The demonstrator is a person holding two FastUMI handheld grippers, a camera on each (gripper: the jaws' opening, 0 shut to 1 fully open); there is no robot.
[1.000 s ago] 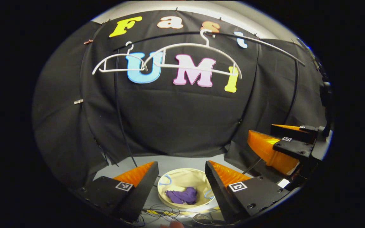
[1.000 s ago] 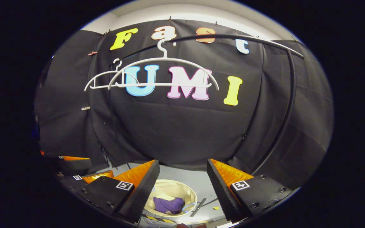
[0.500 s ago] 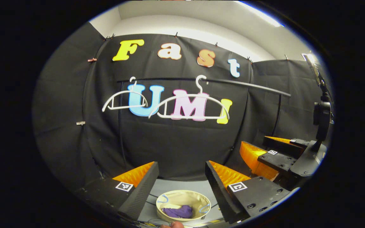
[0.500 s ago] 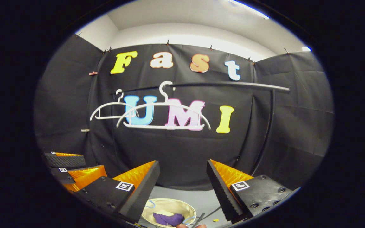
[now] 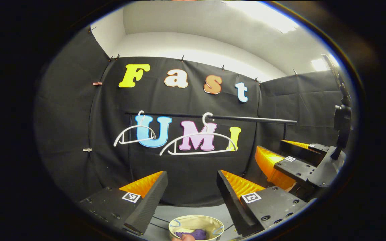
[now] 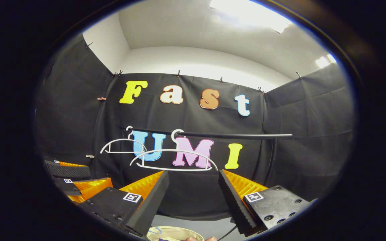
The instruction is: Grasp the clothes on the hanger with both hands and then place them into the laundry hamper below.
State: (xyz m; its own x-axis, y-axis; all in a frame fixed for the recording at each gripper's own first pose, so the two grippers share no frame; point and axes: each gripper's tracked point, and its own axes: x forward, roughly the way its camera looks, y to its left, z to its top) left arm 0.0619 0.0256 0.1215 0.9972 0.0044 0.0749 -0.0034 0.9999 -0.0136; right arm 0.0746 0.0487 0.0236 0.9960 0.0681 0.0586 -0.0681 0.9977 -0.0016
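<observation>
At the bottom of the left gripper view, the left gripper [image 5: 192, 187] is seen spread apart, with nothing between its fingers. Below the gap, at the bottom centre of the frame, the hamper [image 5: 209, 221] is seen on the floor [image 5: 161, 222], and the clothes [image 5: 193, 234] lie inside it as a crumpled purple heap, well apart from the fingers. A fingertip [image 5: 183, 237] of the person is glimpsed at the very bottom edge, in front of the hamper. At the right edge of the same frame, the right gripper [image 5: 281, 157] is seen farther off, its jaws likewise parted and holding nothing.

In the right gripper view, the right gripper [image 6: 193, 187] is shown released at the bottom of the frame, and the hamper's rim [image 6: 166, 231] is cut by the bottom edge just below the gap. The left gripper [image 6: 75, 177] is seen at the lower left of that frame.

The floor is pale grey, with dark cables [image 5: 161, 219] lying beside the hamper. The hamper is round and cream, with light blue handles.

Farther back, a black rail [image 5: 246, 119] is seen across the middle of the frame, and two bare white hangers [image 5: 198, 144] [image 5: 134, 134] hang from it. Behind them stands the black cloth wall [image 5: 69, 127], and above it the white ceiling [image 5: 196, 23] with its lights.
</observation>
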